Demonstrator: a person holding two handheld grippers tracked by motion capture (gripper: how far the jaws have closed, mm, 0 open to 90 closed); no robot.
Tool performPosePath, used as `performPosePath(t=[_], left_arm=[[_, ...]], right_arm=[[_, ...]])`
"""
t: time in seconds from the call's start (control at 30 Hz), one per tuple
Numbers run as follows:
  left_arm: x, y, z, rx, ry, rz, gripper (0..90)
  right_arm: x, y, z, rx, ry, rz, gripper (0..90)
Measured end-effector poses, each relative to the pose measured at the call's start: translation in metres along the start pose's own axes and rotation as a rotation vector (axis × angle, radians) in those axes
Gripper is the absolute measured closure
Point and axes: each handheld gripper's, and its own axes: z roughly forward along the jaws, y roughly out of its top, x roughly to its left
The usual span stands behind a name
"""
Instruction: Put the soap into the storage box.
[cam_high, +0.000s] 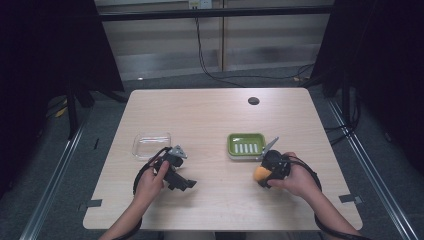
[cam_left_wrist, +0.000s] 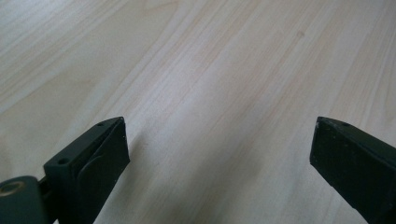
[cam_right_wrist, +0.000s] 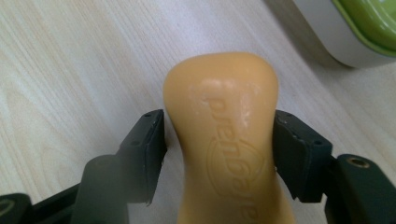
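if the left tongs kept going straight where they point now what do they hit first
Probably just the bare wooden table: the left tongs stand open with only wood grain ahead between the jaws. How steeply they tilt down is hard to judge.

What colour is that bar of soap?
Orange-yellow soap, clearest in the right gripper view.

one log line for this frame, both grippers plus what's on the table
left gripper: open, over bare table | right gripper: shut on orange soap bar | green soap dish near right | clear tray near left
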Motion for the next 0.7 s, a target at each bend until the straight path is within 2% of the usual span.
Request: performPosePath(t=[0.03,0.07,0.1,0.13,0.17,0.2,0.27,0.37,0.4,0.5,0.57,0.6,0.7], left_arm=[[-0.0031,-0.0006,0.0016,-0.033,0.001,-0.049,4.3],[-0.0034,-0.0012,0.0017,-0.038,0.001,-0.058,4.3],[-0.0034,-0.0012,0.0017,-0.038,0.001,-0.058,4.3],[0.0003,-0.0021,-0.0009,0.007,0.000,0.001,4.3],[-0.0001,-0.0028,-0.0006,0.008,-0.003,-0.004,4.3],[-0.0036,-0.0039,0.0015,-0.024,-0.002,-0.058,4.3],[0.0003,-0.0044,-0.0015,0.016,-0.003,-0.003,4.3],[0.0008,-0.0049,-0.0021,0.013,0.002,-0.005,4.3],[-0.0002,-0.0052,-0.0016,0.001,0.002,-0.027,4.3],[0.0008,-0.0053,-0.0018,0.008,0.003,-0.016,4.4],[-0.0016,-0.0052,-0.0014,-0.022,0.005,-0.047,4.4],[-0.0009,-0.0047,-0.0024,-0.016,0.007,-0.035,4.3],[-0.0006,-0.0043,-0.0020,-0.029,0.004,-0.043,4.3]], right_arm=[[-0.0002,0.0014,0.0003,0.004,-0.002,-0.004,38.8],[0.0005,0.0025,0.0001,0.014,-0.002,0.003,39.5],[0.0005,0.0025,0.0001,0.014,-0.002,0.003,39.5],[-0.0004,0.0033,0.0004,0.021,-0.006,-0.002,40.9],[-0.0006,0.0037,0.0002,0.022,-0.006,0.005,41.1],[-0.0010,0.0035,0.0000,0.027,-0.002,0.014,41.0],[-0.0027,0.0031,-0.0007,0.036,-0.005,0.009,41.2],[-0.0043,0.0024,-0.0015,0.040,-0.003,0.033,44.3],[-0.0044,0.0028,-0.0016,0.046,-0.014,0.010,46.1],[-0.0037,0.0054,-0.0018,0.069,-0.014,0.023,47.6],[-0.0038,0.0061,-0.0019,0.079,-0.016,0.015,48.3],[-0.0024,0.0067,-0.0021,0.091,-0.013,0.022,48.7],[-0.0012,0.0077,-0.0024,0.098,-0.019,0.004,49.1]])
